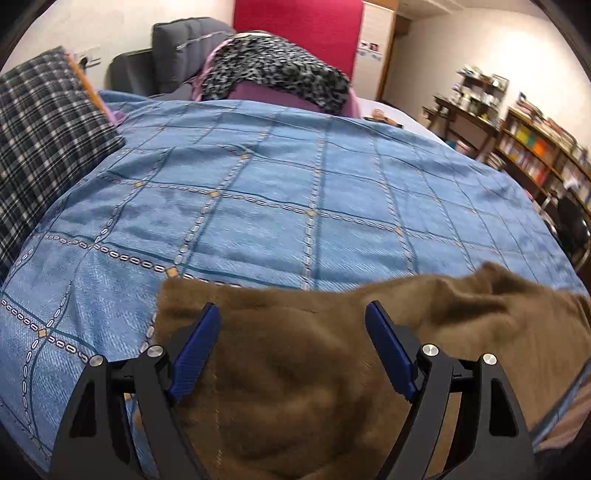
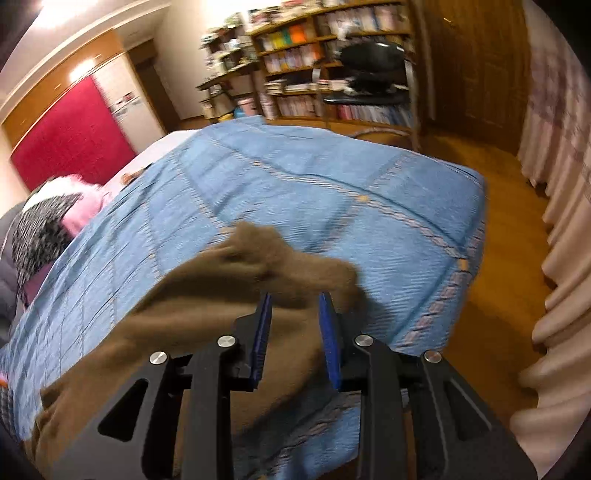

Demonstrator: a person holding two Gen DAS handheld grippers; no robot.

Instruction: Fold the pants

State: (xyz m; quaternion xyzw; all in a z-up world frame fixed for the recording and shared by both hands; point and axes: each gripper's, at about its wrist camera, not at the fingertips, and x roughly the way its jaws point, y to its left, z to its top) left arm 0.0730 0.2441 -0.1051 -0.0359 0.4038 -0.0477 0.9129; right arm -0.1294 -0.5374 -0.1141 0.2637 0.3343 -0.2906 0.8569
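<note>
Black linkage arms of the left gripper (image 1: 291, 332) are filling the bottom of the left wrist view, and its blue fingers (image 1: 197, 347) are standing spread wide apart with nothing between them, hovering over the brown pants (image 1: 295, 369). Those pants are lying on the near part of the blue bedspread (image 1: 277, 192), their fleecy cloth rumpled into soft ridges, with one straight edge running along the left side and a raised, bunched fold toward the right. A dark plaid cushion (image 1: 48, 140) is resting at the far left of the bed, and a grey leopard-print blanket (image 1: 273, 70) is heaped over something purple at the far end, in front of a red panel (image 1: 299, 18). A bookshelf (image 1: 539, 147) is lining the wall to the right.

From the right wrist view, the right gripper (image 2: 295, 328) is reaching over the same pants (image 2: 207, 295), which are trailing from the lower left up to a bunched lump just ahead of the fingertips. Its blue fingers (image 2: 328, 332) are standing partly apart, with brown cloth showing in the gap between them; whether the pads are touching the cloth cannot be told, as the picture is blurred. The bedspread (image 2: 369, 184) is draping over the bed's corner beyond. A wooden floor (image 2: 491, 277) is showing to the right, pale curtains (image 2: 561, 221) are hanging along the right edge, and a black chair (image 2: 373, 74) is standing before the bookshelf (image 2: 314, 40).
</note>
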